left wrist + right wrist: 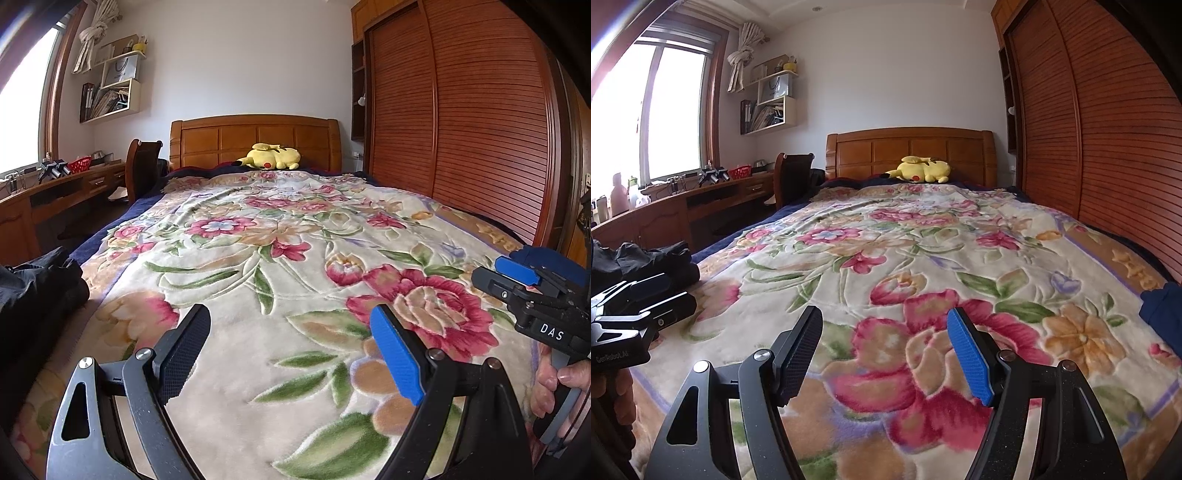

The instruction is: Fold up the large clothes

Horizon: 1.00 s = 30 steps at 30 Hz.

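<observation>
Both tongs [291,354] [886,354] gape over floral blanket [258,258].

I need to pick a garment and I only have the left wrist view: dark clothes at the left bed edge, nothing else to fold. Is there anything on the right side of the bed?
Observer: Yes. The right wrist view shows a navy blue garment lying at the right edge of the floral blanket, which your view lacks.
Operator: Is the right gripper holding anything?
Observer: No. Right gripper is open, only blanket between its fingers.
Operator: Anything else past my frame on the left?
Observer: On the desk under the window stand some bottles, left of the red basket.
</observation>
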{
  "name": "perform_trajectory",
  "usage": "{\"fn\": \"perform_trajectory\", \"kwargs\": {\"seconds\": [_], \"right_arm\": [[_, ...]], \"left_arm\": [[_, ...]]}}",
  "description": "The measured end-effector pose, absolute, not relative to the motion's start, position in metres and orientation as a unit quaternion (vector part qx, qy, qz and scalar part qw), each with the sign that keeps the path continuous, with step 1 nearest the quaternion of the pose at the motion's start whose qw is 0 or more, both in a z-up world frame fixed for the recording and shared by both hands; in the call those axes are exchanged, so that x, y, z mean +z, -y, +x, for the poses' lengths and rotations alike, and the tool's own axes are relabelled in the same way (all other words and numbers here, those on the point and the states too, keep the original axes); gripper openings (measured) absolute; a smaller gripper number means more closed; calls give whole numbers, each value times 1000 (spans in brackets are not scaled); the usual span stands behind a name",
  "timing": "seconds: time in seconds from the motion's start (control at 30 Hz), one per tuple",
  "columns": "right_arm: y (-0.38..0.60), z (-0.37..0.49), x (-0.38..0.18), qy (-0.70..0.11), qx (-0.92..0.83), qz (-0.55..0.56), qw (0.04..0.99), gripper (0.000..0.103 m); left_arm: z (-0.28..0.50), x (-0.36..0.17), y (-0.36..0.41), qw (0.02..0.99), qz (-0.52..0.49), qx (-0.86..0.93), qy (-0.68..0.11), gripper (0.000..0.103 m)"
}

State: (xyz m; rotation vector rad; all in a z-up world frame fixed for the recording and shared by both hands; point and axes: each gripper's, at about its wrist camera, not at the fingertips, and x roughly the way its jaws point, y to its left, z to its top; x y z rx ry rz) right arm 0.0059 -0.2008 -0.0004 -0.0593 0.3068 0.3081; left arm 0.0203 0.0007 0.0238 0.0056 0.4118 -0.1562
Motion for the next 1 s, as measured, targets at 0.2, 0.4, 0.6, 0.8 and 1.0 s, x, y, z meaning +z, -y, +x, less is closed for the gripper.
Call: {"fn": "perform_trajectory", "kwargs": {"seconds": [0.2,0.4,0.6,0.8,1.0], "right_arm": [[201,6,-1,-153,154,-30,976,72],[201,6,-1,-154,153,-29,976,72],[202,6,0,-153,152,-28,976,72],[203,6,0,-150,151,-26,977,72],[203,6,0,-150,151,-26,977,72]], "left_arm": [[20,24,-1,976,2,-78,-204,89],[19,25,-1,976,3,-77,-203,89],[19,26,0,976,2,-77,-202,89],[19,26,0,977,2,-76,-201,89],[19,27,-1,977,2,-77,-201,89]]}}
